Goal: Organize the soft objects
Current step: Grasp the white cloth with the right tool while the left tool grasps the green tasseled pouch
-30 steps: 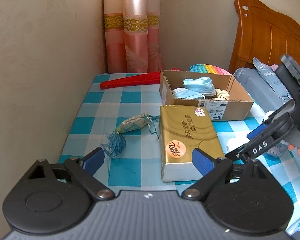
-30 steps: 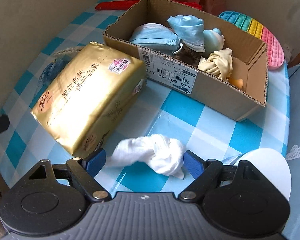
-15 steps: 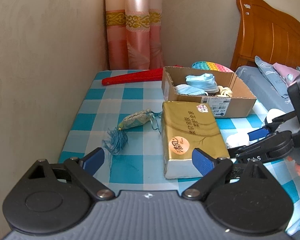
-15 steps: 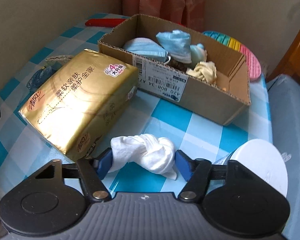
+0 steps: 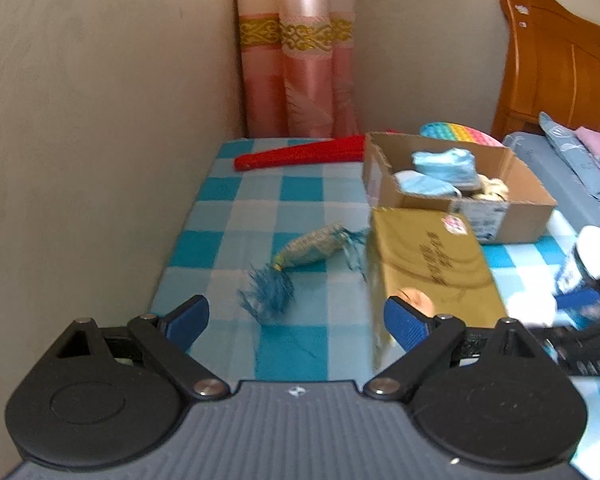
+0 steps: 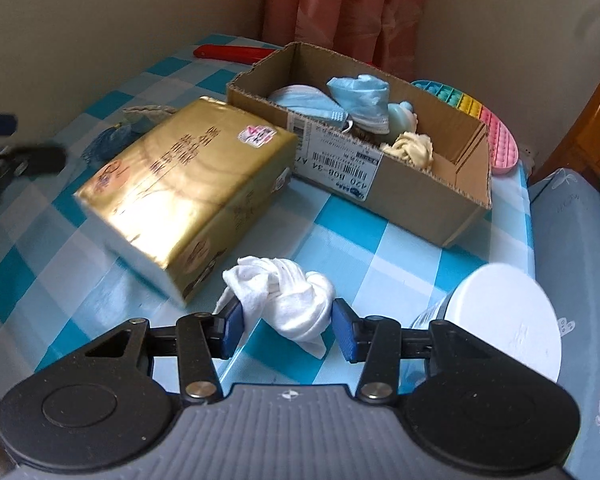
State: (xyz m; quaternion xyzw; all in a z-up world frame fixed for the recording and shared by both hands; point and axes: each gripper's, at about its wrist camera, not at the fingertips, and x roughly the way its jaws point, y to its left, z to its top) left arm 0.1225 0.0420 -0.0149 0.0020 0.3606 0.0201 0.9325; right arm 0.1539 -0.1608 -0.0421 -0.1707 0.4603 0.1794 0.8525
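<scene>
Your table (image 6: 400, 252), covered in a blue-and-white check cloth, carries everything that matters here, and the largest thing on it is the cardboard box (image 6: 412, 196) at the far right, with face masks and a cream knotted cloth inside. It lies up and a little right of your right gripper (image 6: 288, 326), and my guess is that the soft pieces go there. Just this side of the box, touching or nearly touching its near wall, sits the gold tissue pack (image 6: 188, 188), lying diagonally. Nearer again, just beside the pack's front corner, is the white knotted cloth (image 6: 288, 300), and this is the relation your next move turns on: its bulk sits squarely between your right fingers (image 6: 232, 326), its long axis running roughly across the gap from one to the other. They are drawn in against its two sides, pinching it; whether it has left the table I cannot tell. Your right hand is plainly the nearer one, so I judge the carry belongs to it, forward and rightward over the box's near wall. Your left gripper (image 5: 296, 320) hangs with fingers spread wide and empty, with the small tasselled sachet (image 5: 300, 252) ahead, its long axis slanting up to the right.
</scene>
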